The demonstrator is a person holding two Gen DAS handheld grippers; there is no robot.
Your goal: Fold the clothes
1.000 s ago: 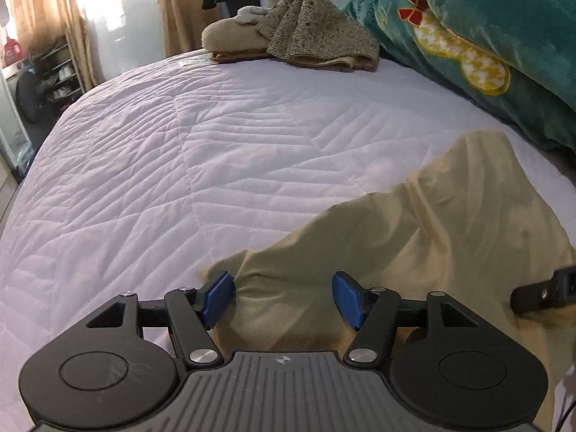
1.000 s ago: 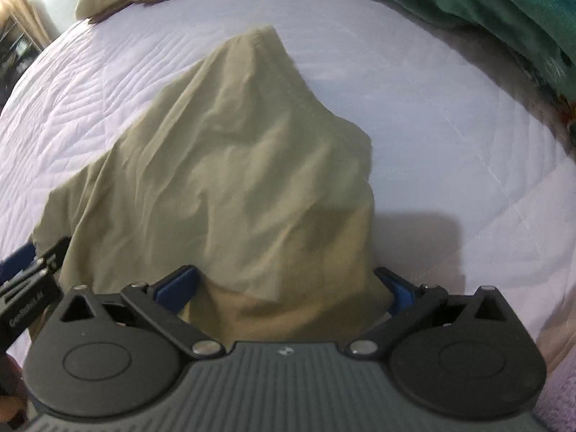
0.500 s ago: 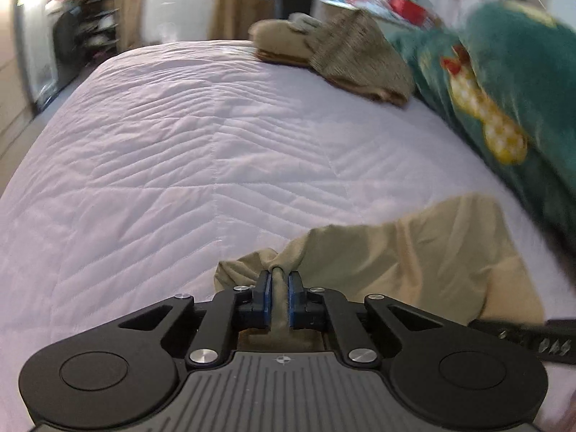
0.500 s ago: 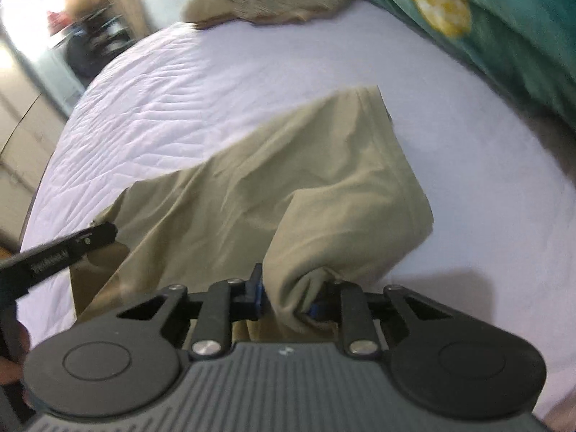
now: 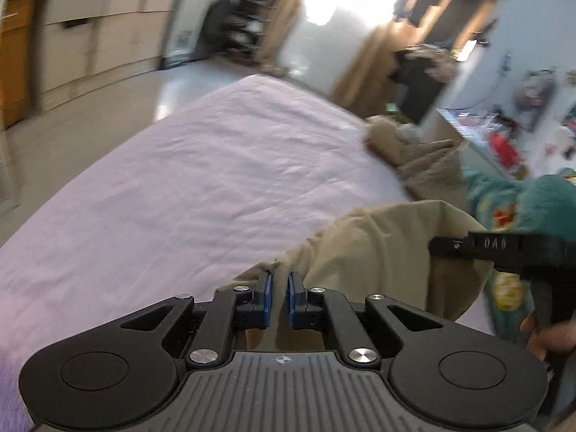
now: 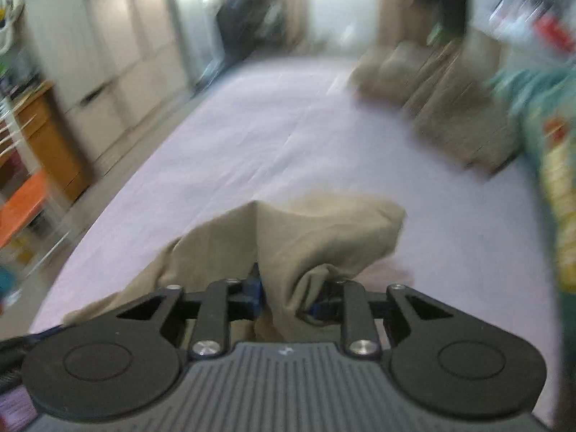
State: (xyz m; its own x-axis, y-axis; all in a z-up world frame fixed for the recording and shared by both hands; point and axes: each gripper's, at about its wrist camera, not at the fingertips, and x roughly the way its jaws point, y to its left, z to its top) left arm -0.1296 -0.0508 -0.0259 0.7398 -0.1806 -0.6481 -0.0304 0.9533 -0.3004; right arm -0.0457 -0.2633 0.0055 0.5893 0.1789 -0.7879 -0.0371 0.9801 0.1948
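Above the pale lilac quilted bed [image 5: 201,180], my left claw [image 5: 279,293] and right claw [image 6: 284,293] each pinch the crumpled khaki cloth garment [image 6: 306,237], lifted.

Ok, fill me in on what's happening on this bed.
A person is folding a tan garment on a bed with a pale lilac quilt, holding a gripper in each hand. The left gripper is shut on one bunched edge of the cloth, and the right gripper is shut on another. Part of the garment drapes from the fingers. A pile of other brownish clothes sits farther back. Both views are blurred.
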